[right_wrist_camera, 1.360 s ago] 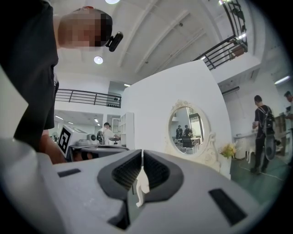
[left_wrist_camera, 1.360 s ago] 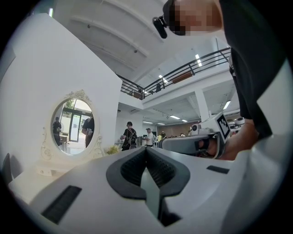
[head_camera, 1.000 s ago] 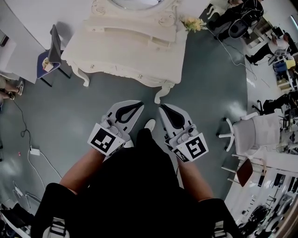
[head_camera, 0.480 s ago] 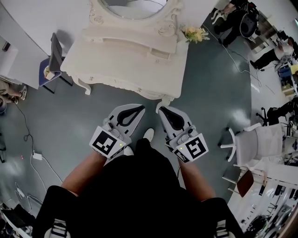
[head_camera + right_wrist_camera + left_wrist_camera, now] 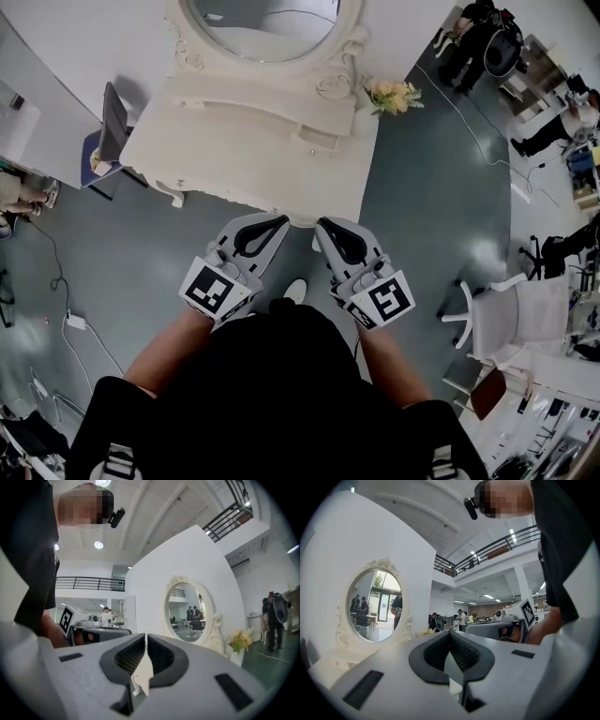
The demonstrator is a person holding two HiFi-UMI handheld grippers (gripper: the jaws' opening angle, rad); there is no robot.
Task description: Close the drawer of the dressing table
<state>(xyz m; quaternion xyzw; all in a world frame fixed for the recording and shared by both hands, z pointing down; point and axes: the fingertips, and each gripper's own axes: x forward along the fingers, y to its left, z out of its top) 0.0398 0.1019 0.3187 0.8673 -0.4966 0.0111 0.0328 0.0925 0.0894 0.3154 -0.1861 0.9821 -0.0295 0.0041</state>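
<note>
- Two grippers, the left gripper [image 5: 279,221] and the right gripper [image 5: 324,226], hang side by side just short of the front edge of the dressing table [image 5: 187,112]. Each gripper view shows its fingers clenched together on nothing.
- One small drawer [image 5: 314,141] seems to stand slightly proud of the raised back shelf, on the side toward the flowers [image 5: 394,94]. The front drawers are hidden under the edge of the worktop [image 5: 244,178] from this steep angle, so I cannot tell whether one of those is open.
- Likely a light, stiff wooden box that slides home with a modest push. A push off to one side could skew and jam it.
- No grasp looks needed. Closed fingertips set flat on the middle of the drawer front, beside its knob, should do.
- Its white painted finish is probably smooth and could mark, so the contact should be gentle.
- Around it are an oval mirror [image 5: 262,23] above, a grey-green floor [image 5: 422,216], a dark chair [image 5: 108,127] on the left and a white office chair [image 5: 502,305] on the right. A cable [image 5: 70,319] trails on the floor, well clear.
</note>
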